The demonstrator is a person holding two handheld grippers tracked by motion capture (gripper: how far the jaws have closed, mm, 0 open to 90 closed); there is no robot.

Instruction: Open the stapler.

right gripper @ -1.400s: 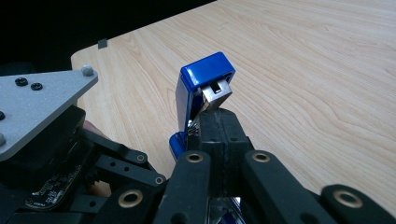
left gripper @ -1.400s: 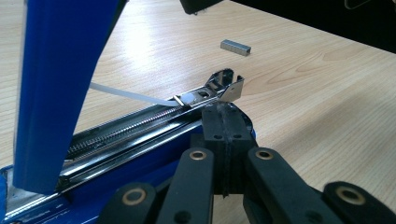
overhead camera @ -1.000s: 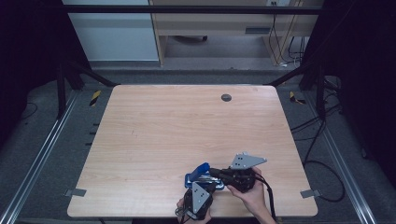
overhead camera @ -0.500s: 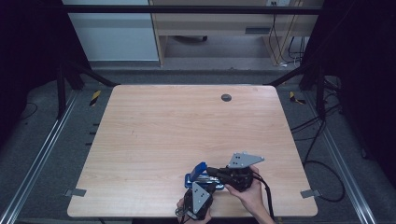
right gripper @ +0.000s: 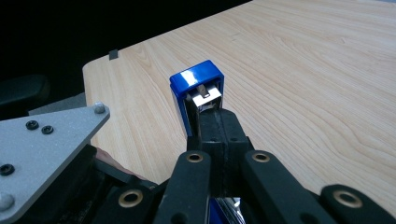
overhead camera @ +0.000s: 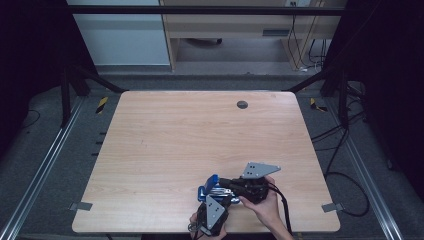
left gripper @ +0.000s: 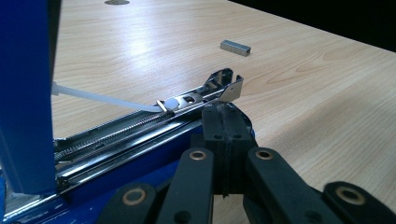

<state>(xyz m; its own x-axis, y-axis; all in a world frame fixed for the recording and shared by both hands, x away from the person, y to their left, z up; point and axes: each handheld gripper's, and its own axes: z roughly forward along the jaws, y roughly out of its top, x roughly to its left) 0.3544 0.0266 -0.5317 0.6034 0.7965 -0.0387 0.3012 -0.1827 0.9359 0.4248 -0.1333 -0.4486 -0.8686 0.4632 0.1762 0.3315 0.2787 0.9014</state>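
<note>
- Nothing has shifted since the earlier high view: both hands, both tongs and the blue stapler (overhead camera: pixel 210 186) sit where they were, near the table's (overhead camera: pixel 165 145) near edge, right of its middle.
- Left gripper (left gripper: pixel 223 122): its jaws are pressed together with nothing between them, their tips resting against the stapler's blue base, just below the open metal staple channel (left gripper: pixel 140 123).
- Right gripper (right gripper: pixel 218 122): its jaws are likewise together, the tips set against the raised blue lid (right gripper: pixel 195 93) just under its metal nose; whether they pinch any part of it I cannot tell.
- Outward from the stapler: it lies opened, lid swung up, channel bare with its spring and white pusher showing.
- A loose strip of staples (left gripper: pixel 235 47) lies on the wood beyond the channel's front end, well apart from it.
- Farther off, a dark round grommet (overhead camera: pixel 242 104) sits near the table's far edge.
- Judgement: the step in hand looks like holding the stapler open for loading. To do it well, keep the base pinned flat and the lid held fully back, so the channel stays clear; free one gripper only once the lid stands by itself.
</note>
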